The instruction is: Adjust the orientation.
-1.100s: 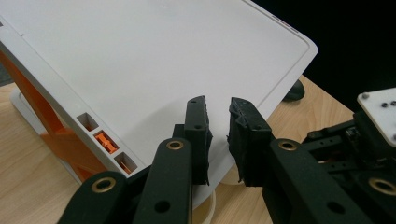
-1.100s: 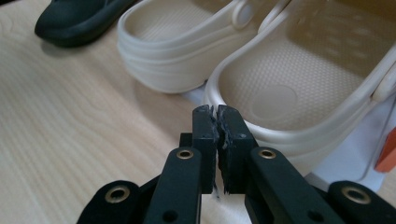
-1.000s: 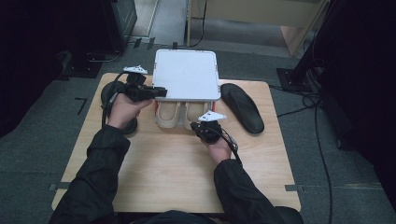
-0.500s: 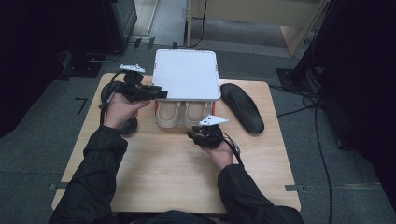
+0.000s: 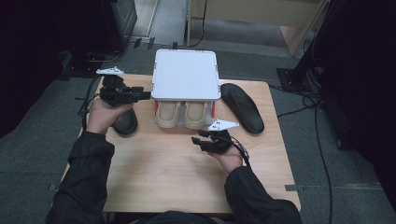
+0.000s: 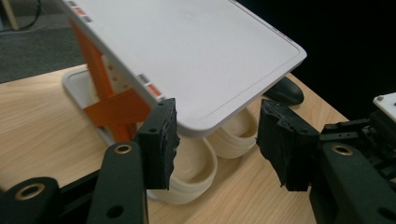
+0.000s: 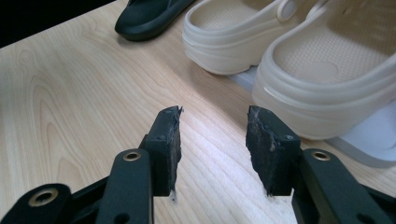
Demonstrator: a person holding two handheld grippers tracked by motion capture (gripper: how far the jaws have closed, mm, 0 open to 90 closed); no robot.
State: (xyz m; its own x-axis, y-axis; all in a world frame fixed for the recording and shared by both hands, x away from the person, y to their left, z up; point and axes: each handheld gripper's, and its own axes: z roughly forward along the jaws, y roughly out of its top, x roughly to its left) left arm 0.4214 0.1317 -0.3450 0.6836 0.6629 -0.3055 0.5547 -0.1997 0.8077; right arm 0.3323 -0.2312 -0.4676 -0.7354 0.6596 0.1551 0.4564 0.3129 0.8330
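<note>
The pair of cream rubber clogs [image 5: 181,114] sits on the lower tier of the white plastic shoe rack [image 5: 186,74] on the wooden desk [image 5: 154,168]. Both the left gripper [image 5: 141,95] and right gripper [image 5: 195,139] have just opened their fingers, empty, having apparently let go; next likely comes reaching for a black sandal [image 5: 243,107].

Black long sleeves [image 5: 84,172]; 2 black tools, left tool [image 5: 142,95] and right tool [image 5: 197,142], with grey triangular plates, brass-ringed screw holes, trailing cables

Lighting: overhead, even; I am seeing the table [image 5: 154,177] lit brightly while the surrounding floor is falling into near-black. Glare: the white rack top [image 5: 186,74] is washing out slightly. Shadows: soft, short. Focus: in both gripper views the near black pads [image 7: 169,149] are blurring slightly; the high view is looking soft, low-detail.
</note>
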